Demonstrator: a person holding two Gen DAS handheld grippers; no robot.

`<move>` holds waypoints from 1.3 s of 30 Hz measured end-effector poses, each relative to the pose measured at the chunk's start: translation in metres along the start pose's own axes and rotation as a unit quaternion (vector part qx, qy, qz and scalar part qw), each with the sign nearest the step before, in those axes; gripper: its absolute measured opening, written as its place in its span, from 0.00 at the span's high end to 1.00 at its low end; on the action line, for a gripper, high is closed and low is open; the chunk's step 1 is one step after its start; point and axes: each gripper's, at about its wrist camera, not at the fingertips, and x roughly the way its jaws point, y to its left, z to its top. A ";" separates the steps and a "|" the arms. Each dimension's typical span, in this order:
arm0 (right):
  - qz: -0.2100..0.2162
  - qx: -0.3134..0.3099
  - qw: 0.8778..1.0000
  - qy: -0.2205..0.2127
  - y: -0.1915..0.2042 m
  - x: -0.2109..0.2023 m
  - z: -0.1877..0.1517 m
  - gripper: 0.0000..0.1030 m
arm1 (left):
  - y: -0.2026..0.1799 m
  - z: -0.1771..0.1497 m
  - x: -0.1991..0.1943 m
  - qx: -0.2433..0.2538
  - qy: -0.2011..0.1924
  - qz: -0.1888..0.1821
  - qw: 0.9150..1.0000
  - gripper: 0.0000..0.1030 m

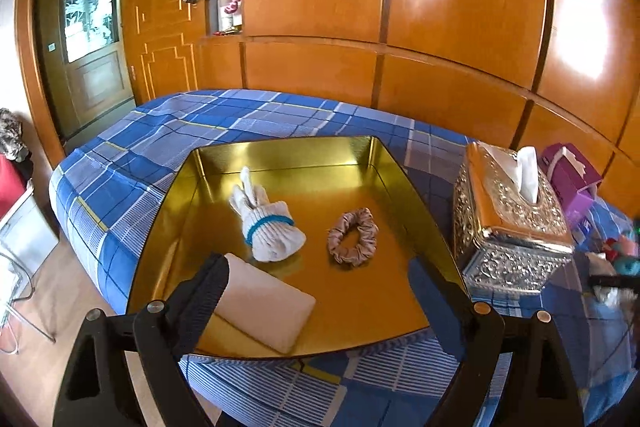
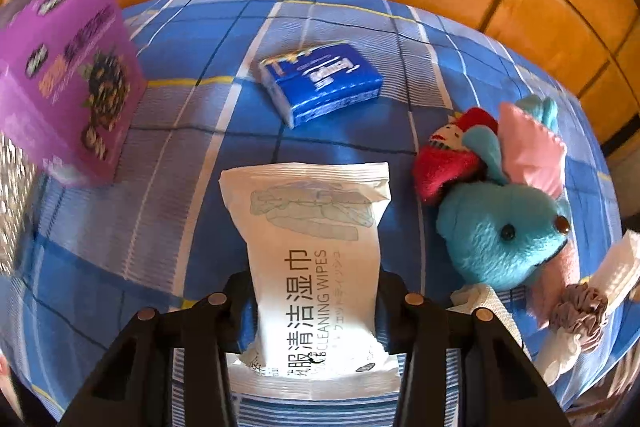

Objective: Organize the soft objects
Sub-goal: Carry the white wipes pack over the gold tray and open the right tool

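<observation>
In the left wrist view a gold tray (image 1: 280, 157) sits on the blue plaid bed and holds a rolled white sock (image 1: 270, 227), a beige scrunchie (image 1: 353, 235) and a folded cream cloth (image 1: 266, 307). My left gripper (image 1: 320, 291) is open and empty above the tray's near edge. In the right wrist view my right gripper (image 2: 316, 307) is shut on a white pack of cleaning wipes (image 2: 316, 239). A blue plush mouse (image 2: 504, 231), a red plush toy (image 2: 448, 159) and a blue tissue pack (image 2: 320, 83) lie on the bed beyond it.
An ornate silver tissue box (image 1: 512, 223) stands right of the tray, with a purple box (image 1: 572, 175) behind it; the purple box (image 2: 68, 75) also shows at left in the right wrist view. A mauve scrunchie (image 2: 580, 311) and white cloths lie at far right. Wooden wardrobe panels back the bed.
</observation>
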 end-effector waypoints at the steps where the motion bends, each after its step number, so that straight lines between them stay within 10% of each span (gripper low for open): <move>1: -0.002 0.011 1.000 -0.003 -0.003 -0.002 0.005 0.58 | -0.001 0.000 -0.001 0.003 0.000 -0.002 1.000 0.11; 11: 0.042 0.016 0.988 -0.147 0.028 -0.111 0.103 0.58 | -0.006 -0.002 -0.006 0.015 -0.009 -0.010 1.000 0.11; 18: 0.178 -0.156 0.939 -0.251 0.154 -0.200 0.118 0.58 | -0.004 -0.002 -0.007 0.013 -0.013 -0.010 1.000 0.11; 27: 0.265 -0.319 0.891 -0.182 0.285 -0.186 0.054 0.58 | 0.012 0.001 -0.007 -0.008 -0.023 0.004 1.000 0.11; 39: 0.285 -0.343 0.893 -0.065 0.330 -0.130 0.010 0.58 | 0.038 0.005 0.001 -0.043 -0.022 0.036 0.998 0.11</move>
